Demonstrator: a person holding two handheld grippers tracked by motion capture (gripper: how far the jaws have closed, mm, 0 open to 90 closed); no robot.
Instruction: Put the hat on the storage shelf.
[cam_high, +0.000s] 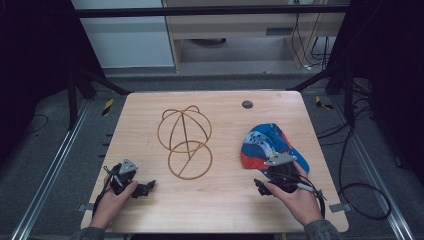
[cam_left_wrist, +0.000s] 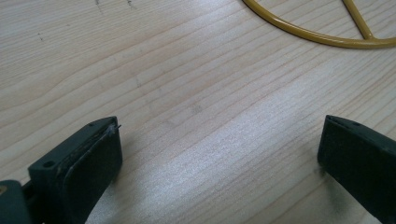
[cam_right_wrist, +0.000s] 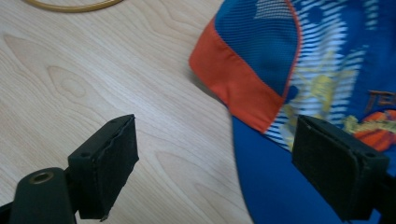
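Your right tool (cam_high: 262, 188) is the one placed for the cap (cam_high: 270, 142): the cap lies on the right half of the desk (cam_high: 225, 200), just beyond that tool and a little toward the desk's far edge. In the right gripper view its jaws stand wide apart with nothing between them. The cap's blue brim (cam_right_wrist: 275, 186) and orange band (cam_right_wrist: 238, 88) sit ahead and to the right of the gap, so the right pad (cam_right_wrist: 334, 163) hangs over the fabric while the left pad (cam_right_wrist: 109, 163) is over bare wood.

The wire cap stand (cam_high: 185, 142) is well to the left of the cap, near the middle of the desk. I judge a carry would run leftward across the desk.

Your left tool (cam_high: 142, 189) rests near the front left edge, jaws also apart and empty, with the stand's lower ring (cam_left_wrist: 322, 35) ahead of it.
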